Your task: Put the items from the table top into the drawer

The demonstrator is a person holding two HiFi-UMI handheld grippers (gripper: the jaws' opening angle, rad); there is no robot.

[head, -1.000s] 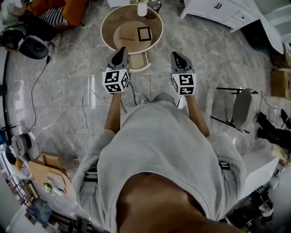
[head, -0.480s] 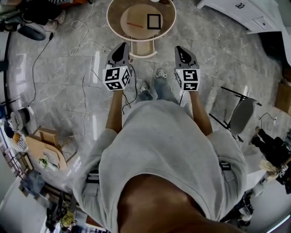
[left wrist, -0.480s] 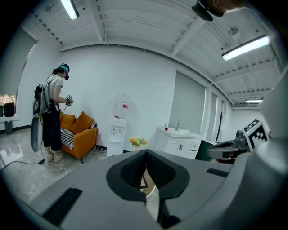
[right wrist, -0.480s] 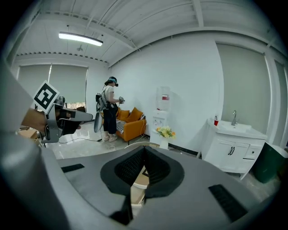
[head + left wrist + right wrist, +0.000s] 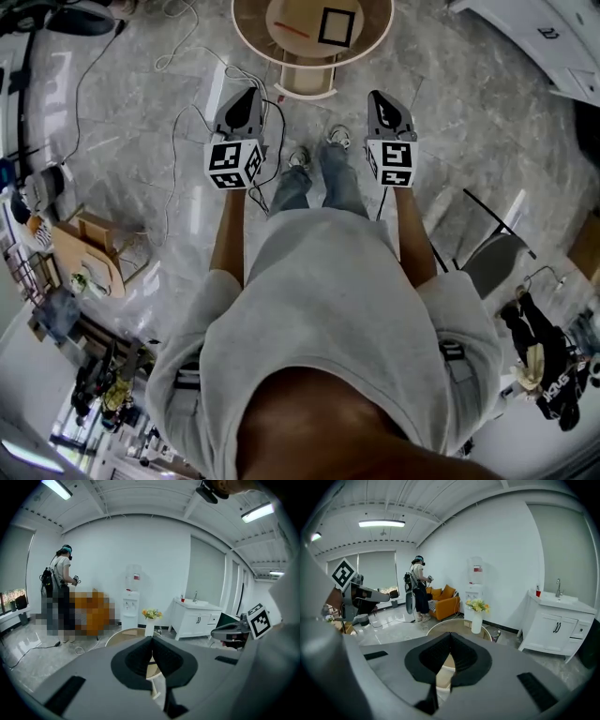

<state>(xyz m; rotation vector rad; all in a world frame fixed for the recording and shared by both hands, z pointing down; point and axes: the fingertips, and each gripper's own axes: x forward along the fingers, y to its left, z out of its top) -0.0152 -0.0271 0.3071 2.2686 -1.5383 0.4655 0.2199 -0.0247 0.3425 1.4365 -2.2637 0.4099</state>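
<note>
The round worktop [image 5: 373, 33] has a smooth tan top with a paler raised rim. On it lie a flat black square frame [image 5: 339, 26] with a light centre and, to its left in the head view, a thin red stick [image 5: 297, 30]. The stick's long axis runs across the picture, a little tilted, with its right end nearer the frame. The frame lies square to the view, with one edge facing the person. Beneath the near rim a pale, shallow drawer [image 5: 305, 82] stands pulled out toward the person.

In the gripper views a slim white vase [image 5: 476, 620] of yellow flowers stands on the far side of the worktop.

Both bare forearms reach straight forward, side by side and roughly parallel. Each carries a grey gripper with a black-and-white marker cube at its rear. The left gripper [image 5: 247, 94] and the right gripper [image 5: 380, 96] point toward the worktop and tilt downward. They stop short of it (one to each side of the drawer in the head view). In each gripper view the dark ribbed fingers [image 5: 164, 656] are clenched tip to tip, with nothing between them.
</note>
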